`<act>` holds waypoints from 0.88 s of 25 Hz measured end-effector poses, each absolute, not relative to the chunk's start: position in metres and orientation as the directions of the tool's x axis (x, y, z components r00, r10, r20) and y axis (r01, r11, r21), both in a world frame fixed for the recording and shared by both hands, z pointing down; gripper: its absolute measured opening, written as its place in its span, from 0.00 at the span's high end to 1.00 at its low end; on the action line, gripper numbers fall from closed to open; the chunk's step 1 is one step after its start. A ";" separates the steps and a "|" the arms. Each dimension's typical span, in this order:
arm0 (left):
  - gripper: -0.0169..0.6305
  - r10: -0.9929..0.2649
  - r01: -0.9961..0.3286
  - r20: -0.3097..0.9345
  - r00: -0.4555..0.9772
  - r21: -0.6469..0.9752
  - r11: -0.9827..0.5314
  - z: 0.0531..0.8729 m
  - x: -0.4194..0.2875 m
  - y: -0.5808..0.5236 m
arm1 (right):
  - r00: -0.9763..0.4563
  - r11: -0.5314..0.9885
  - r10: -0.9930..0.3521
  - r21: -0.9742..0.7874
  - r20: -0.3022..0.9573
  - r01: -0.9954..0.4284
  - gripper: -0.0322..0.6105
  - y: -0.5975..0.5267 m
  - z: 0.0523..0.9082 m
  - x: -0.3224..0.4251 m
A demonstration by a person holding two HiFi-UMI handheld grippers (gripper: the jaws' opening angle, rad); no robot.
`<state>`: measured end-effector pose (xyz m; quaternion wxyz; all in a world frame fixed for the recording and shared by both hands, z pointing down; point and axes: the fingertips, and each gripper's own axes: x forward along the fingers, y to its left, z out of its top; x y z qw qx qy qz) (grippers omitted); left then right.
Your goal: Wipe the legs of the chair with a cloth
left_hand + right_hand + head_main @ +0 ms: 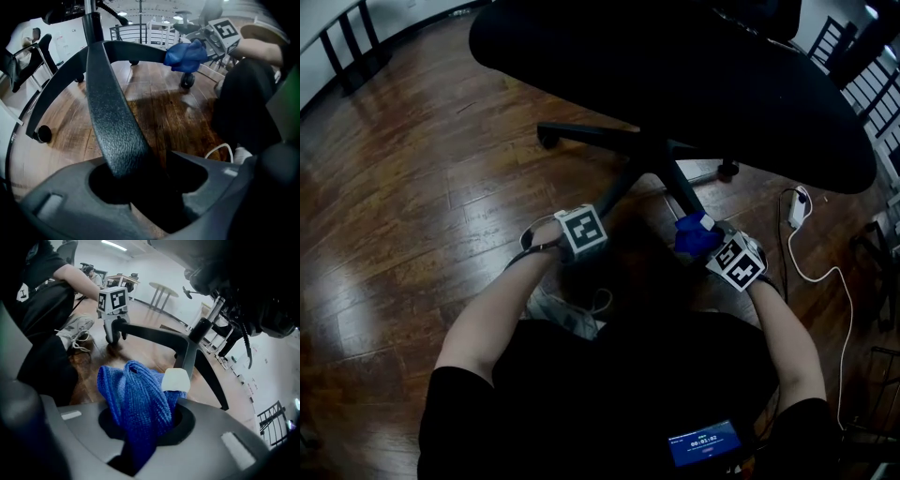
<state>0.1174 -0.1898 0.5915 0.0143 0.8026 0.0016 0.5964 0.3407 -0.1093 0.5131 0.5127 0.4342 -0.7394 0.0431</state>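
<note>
Your right gripper [146, 423] pinches the blue cloth [136, 397] against one chair leg [680, 192]; your left gripper [143, 185] seems clamped on another leg [112, 122].

Black short-sleeved shirt [628, 375]. The left claw [140, 183] and right claw [140, 427] have grey plastic bodies, each carrying a white cube [581, 232] with black square markers.
</note>
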 end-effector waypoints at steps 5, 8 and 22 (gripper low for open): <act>0.61 0.061 -0.006 0.953 0.296 0.066 -0.998 0.592 0.121 -0.182 | -0.092 0.591 -0.688 0.482 0.720 -0.647 0.82 -0.194 0.491 0.321; 0.60 0.083 0.001 0.943 0.322 0.088 -0.996 0.590 0.125 -0.183 | -0.097 0.574 -0.728 0.527 0.678 -0.626 0.82 -0.247 0.477 0.308; 0.60 0.017 0.005 0.939 0.344 0.016 -1.000 0.590 0.125 -0.197 | -0.205 0.650 -0.582 0.299 0.787 -0.699 0.83 -0.126 0.501 0.333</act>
